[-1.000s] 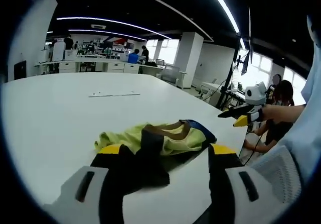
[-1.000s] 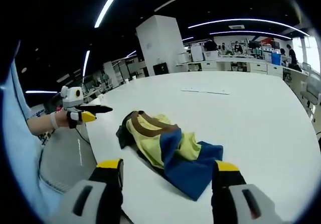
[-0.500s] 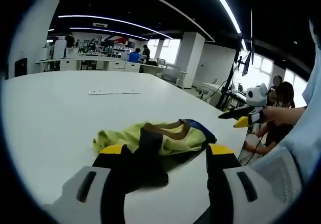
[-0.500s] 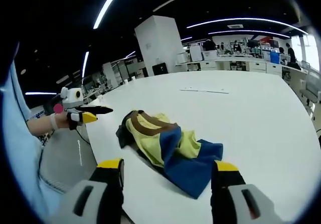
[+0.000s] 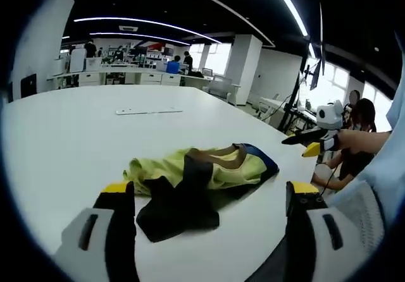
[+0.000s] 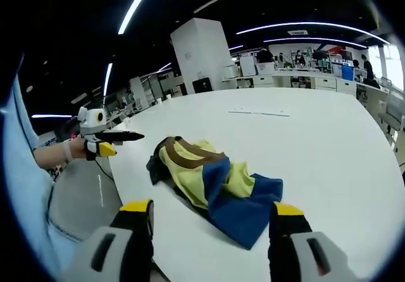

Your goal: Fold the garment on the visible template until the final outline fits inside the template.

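Note:
A crumpled garment [image 5: 202,174], yellow-green with a brown collar and black and blue parts, lies on the white table [image 5: 69,143] near its edge. My left gripper [image 5: 210,190] is open just short of the garment, with its black part between the wide jaws but untouched. In the right gripper view the same garment [image 6: 212,177] lies with its blue part nearest. My right gripper [image 6: 212,207] is open in front of it, holding nothing. The right gripper [image 5: 311,141] hovers beyond the table edge in the left gripper view, and the left gripper [image 6: 114,140] hovers likewise in the right gripper view.
A thin pale strip [image 5: 149,111] lies flat farther out on the table, also visible as the strip [image 6: 259,112] in the right gripper view. A seated person [image 5: 357,127] is beyond the table edge. Desks and a white pillar [image 6: 199,54] stand far behind.
The left gripper's jaws have spread wider apart, which also shows from the right gripper view. The garment has not moved. The right gripper's view has hardly shifted.

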`<action>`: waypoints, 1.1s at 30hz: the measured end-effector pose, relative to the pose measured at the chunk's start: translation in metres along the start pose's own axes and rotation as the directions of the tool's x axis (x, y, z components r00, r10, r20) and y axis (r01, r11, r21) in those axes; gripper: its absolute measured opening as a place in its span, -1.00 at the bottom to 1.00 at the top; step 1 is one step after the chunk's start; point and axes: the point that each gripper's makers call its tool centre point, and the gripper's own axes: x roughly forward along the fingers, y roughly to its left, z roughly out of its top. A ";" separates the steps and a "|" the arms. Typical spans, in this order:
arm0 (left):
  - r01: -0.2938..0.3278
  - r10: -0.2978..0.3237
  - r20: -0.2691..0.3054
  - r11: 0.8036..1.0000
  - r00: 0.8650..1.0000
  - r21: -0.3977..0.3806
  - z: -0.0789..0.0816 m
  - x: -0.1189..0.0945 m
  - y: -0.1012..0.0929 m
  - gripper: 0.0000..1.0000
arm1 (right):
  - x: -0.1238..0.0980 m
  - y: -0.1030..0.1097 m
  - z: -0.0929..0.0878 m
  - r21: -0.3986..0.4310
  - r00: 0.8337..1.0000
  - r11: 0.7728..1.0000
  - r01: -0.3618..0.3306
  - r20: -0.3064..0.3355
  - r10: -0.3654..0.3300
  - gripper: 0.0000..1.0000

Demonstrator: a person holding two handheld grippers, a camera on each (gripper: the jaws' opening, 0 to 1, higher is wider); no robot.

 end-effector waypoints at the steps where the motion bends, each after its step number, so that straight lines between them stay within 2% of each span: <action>1: 0.003 -0.003 -0.016 1.000 1.000 0.001 -0.003 0.001 -0.001 0.66 | 0.001 0.001 -0.001 -0.001 1.000 1.000 -0.005 -0.005 0.005 0.44; 3: 0.028 -0.028 -0.013 0.999 1.000 -0.023 -0.005 0.002 -0.007 0.43 | 0.004 0.002 0.000 0.001 1.000 1.000 -0.009 -0.002 0.009 0.36; 6: 0.024 -0.024 0.002 0.999 1.000 -0.035 -0.006 0.008 -0.009 0.40 | 0.009 0.004 0.001 0.000 1.000 1.000 -0.017 -0.007 0.017 0.31; 10: 0.024 -0.024 -0.001 0.998 1.000 -0.055 -0.008 0.013 -0.010 0.14 | 0.015 0.004 0.003 0.003 1.000 1.000 -0.026 -0.013 0.026 0.27; 14: -0.007 0.006 -0.014 0.999 1.000 -0.054 -0.011 0.019 -0.006 0.01 | 0.020 0.006 0.007 -0.010 0.999 0.999 -0.035 -0.016 0.035 0.22; 19: -0.037 0.035 -0.028 0.997 0.999 -0.075 -0.013 0.026 0.001 -0.44 | 0.027 0.004 0.010 -0.033 0.999 0.999 -0.038 -0.023 0.037 0.05; 22: -0.034 0.033 -0.015 0.992 0.999 -0.117 -0.011 0.030 0.002 -0.45 | 0.031 0.002 0.011 -0.020 0.999 0.999 -0.035 -0.026 0.035 -0.07; 28: -0.063 0.061 -0.018 0.983 0.998 -0.173 -0.013 0.034 0.009 -0.64 | 0.039 -0.003 0.006 0.023 0.999 0.999 -0.022 -0.048 0.023 -0.28; 33: -0.086 0.080 -0.042 0.979 0.996 -0.184 -0.019 0.038 0.012 -0.73 | 0.043 -0.003 -0.001 0.016 0.997 1.000 -0.012 -0.073 0.013 -0.34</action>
